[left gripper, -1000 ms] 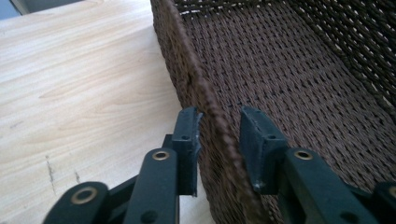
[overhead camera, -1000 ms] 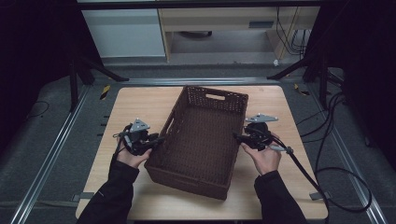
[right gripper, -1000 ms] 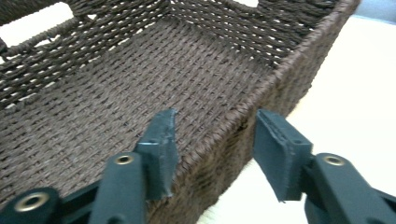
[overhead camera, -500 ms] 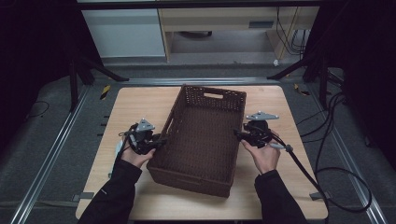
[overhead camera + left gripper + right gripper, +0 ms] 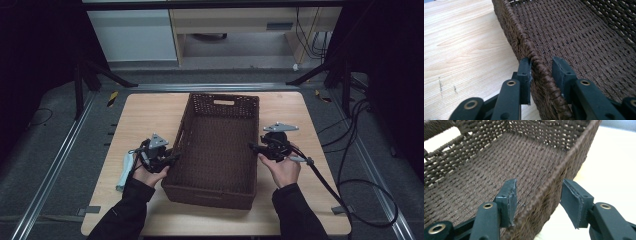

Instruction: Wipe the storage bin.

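Straddling the long walls of the woven basket (image 5: pixel 216 145) at mid-table (image 5: pixel 145 112): left gripper (image 5: pixel 541 72) and right gripper (image 5: pixel 537 200), jaws parted around the rims, clamped on nothing. Change noted: basket has swung straighter since a second ago, so the repositioning looks finished and release underway. Obscured: pale object beside the left hand (image 5: pixel 150 172), unidentifiable.

Compared with the earlier pictures, the wicker basket (image 5: pixel 216 145) sits squarer to the table; the left gripper (image 5: pixel 541 75) and right gripper (image 5: pixel 537 200) now straddle its rims, jaws parted.
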Demonstrator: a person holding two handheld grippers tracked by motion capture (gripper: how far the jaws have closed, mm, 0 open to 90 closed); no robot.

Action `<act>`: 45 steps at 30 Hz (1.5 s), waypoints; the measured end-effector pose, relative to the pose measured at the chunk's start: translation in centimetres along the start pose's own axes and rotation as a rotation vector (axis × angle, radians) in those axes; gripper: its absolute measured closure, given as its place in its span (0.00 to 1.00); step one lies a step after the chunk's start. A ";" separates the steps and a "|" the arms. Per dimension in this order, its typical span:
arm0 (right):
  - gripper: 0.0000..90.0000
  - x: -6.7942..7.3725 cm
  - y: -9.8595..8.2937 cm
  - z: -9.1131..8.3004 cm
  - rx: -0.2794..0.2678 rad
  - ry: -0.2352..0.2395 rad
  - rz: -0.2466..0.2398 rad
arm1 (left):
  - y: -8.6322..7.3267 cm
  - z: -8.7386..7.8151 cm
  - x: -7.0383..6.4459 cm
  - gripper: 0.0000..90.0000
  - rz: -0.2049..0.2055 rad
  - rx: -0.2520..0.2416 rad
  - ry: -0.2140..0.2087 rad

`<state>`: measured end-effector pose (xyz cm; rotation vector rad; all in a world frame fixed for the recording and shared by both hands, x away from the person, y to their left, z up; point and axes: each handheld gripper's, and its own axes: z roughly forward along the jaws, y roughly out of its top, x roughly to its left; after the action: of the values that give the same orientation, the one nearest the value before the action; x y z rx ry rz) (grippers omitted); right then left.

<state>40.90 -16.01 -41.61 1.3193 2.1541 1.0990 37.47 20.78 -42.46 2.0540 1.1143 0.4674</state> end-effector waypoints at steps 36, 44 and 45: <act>0.55 -0.6 -0.2 1.3 0.053 0.003 0.012 | 0.3 1.3 -1.0 0.57 -0.016 -0.014 -0.001; 0.62 -0.8 -0.5 1.4 0.078 -0.003 0.010 | 0.3 1.4 -1.0 0.56 -0.017 -0.022 -0.012; 0.64 -0.7 -0.5 1.4 0.080 -0.004 0.011 | 0.4 1.4 -0.9 0.56 -0.010 -0.021 -0.015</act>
<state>41.86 -16.22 -42.92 1.3686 2.2119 1.0233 38.00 19.28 -43.08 2.0298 1.1059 0.4555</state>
